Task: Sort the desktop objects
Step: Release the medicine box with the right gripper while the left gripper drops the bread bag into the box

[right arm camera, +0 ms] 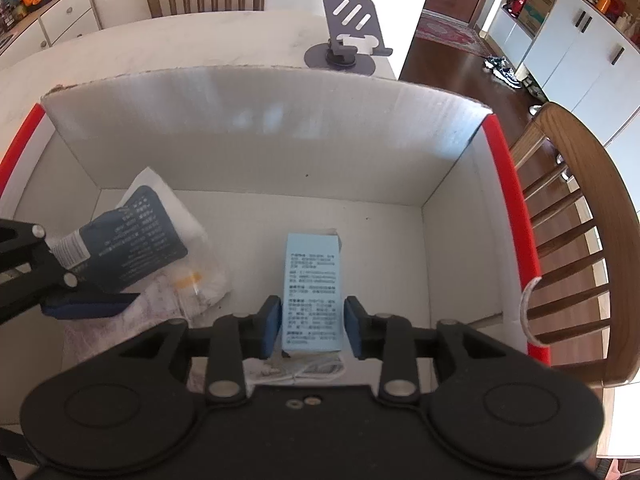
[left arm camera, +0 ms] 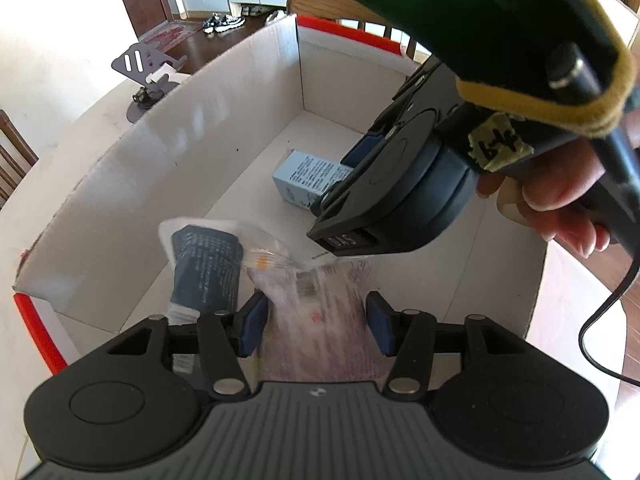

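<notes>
Cardboard box [right arm camera: 260,128], white inside; matte pale-blue carton [right arm camera: 314,276], crinkly plastic packet [left arm camera: 320,320].

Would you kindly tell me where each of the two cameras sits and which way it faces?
Left wrist: on the left hand-held gripper, looking steeply down into the box; shows its fingers around a clear bag, the right hand-held gripper and a hand.
Right wrist: on the right hand-held gripper, looking down at the blue carton.
Both share the box, carton, bag and phone stand.
</notes>
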